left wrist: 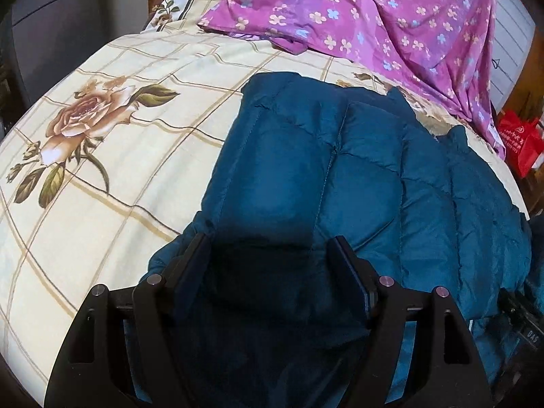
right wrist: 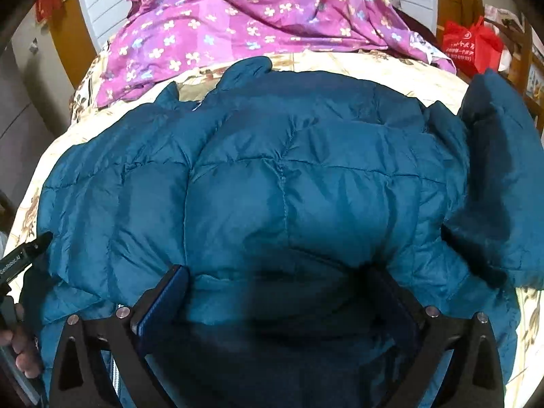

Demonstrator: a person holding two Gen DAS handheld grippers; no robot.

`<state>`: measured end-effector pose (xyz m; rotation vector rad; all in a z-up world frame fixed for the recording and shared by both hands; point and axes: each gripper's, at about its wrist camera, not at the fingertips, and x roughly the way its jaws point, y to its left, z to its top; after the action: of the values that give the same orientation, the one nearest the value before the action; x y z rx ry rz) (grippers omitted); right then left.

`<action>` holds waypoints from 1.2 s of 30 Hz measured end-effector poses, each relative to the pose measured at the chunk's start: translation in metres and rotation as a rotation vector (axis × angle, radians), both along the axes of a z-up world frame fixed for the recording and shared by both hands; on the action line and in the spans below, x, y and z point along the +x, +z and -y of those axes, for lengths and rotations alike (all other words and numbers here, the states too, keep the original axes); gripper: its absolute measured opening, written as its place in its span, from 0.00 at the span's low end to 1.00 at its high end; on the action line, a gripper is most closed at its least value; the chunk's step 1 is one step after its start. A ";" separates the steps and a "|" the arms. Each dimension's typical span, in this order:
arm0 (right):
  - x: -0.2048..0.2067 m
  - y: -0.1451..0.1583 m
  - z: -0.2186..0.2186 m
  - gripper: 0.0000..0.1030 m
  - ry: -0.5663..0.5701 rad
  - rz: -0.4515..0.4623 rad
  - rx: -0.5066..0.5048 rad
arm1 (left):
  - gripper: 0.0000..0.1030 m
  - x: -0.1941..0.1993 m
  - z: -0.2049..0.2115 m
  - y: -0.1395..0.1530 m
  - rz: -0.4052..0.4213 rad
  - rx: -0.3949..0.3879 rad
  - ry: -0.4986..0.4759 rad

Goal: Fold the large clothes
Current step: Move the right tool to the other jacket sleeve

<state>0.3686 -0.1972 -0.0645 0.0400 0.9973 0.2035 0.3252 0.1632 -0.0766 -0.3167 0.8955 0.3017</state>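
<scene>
A teal quilted puffer jacket (left wrist: 357,176) lies spread on the bed; in the right wrist view (right wrist: 272,170) it fills the middle, with a sleeve (right wrist: 496,176) folded over at the right. My left gripper (left wrist: 272,248) is open, its fingers spread wide over the jacket's near left part with fabric between them. My right gripper (right wrist: 282,282) is open too, fingers wide apart over the jacket's near edge; the right finger is dark and blurred. The other gripper's body (right wrist: 20,258) shows at the left edge of the right wrist view.
The bed has a cream checked cover with rose prints (left wrist: 102,129). A purple flowered sheet (left wrist: 374,17) lies bunched at the far end, also in the right wrist view (right wrist: 255,23). A red bag (right wrist: 472,47) stands beyond the bed at the right.
</scene>
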 end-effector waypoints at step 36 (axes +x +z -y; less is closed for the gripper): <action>-0.114 0.007 0.500 0.97 -0.748 0.112 0.539 | 0.71 -0.050 0.092 0.012 -0.053 0.037 -0.204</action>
<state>0.2544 -0.6971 -0.0578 0.8697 0.7353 -0.2170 0.2757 0.0714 -0.0646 -0.1816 0.9656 0.1382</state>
